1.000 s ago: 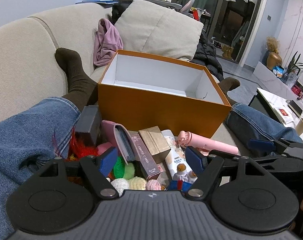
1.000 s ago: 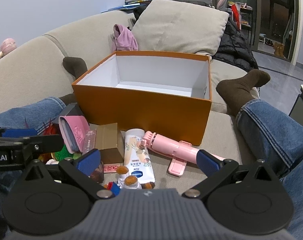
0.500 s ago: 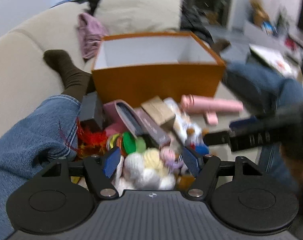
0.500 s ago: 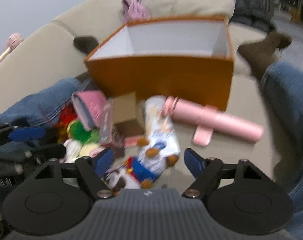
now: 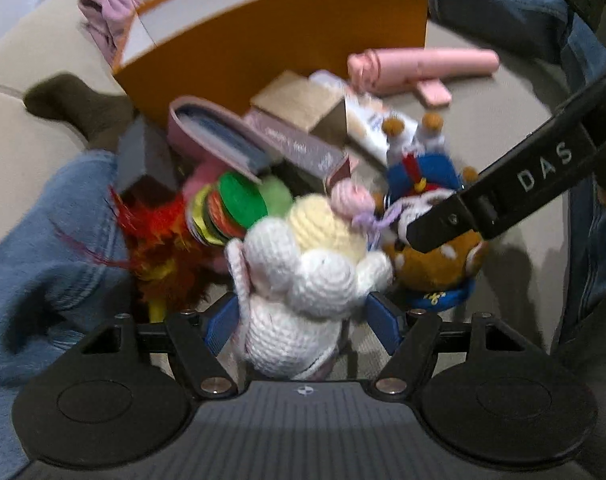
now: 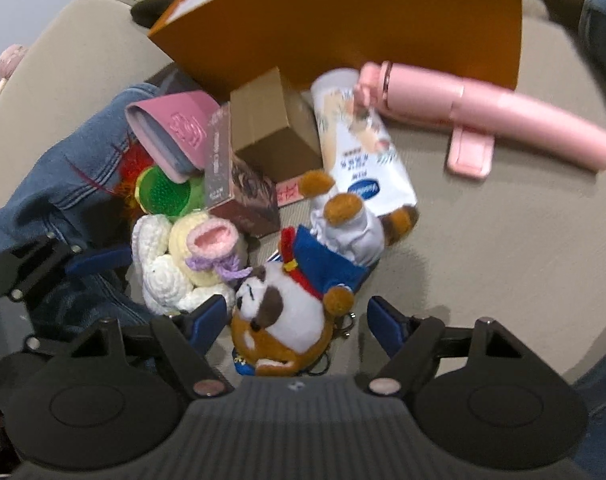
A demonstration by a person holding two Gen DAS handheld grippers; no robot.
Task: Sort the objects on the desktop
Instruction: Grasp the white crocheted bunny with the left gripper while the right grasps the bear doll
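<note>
- The left gripper is set with its blue fingers apart on either side of a white crocheted doll; the body sits between the pads, but a firm clamp cannot be confirmed, so the spread is judged to be a straddle ahead of closing.
- The right gripper is likewise held with its fingers apart around a plush raccoon in a blue coat; a clear gap is seen on the right side, so the toy is bracketed, not gripped.
- Both toys lie on the sofa seat just beside each other, which is judged to be why the two grippers are crowded close together.
- Two soft toys are counted as the nearest things to sort.
- Further out, one green-topped round stack, one red feathery item, one pink case, one dark printed carton, one brown cardboard box, one white tube and one pink handheld device are seen heaped or laid on the seat.
- One orange box stands behind the heap, open at the top; it is judged to be the likely receptacle, placed within reach of both arms.
</note>
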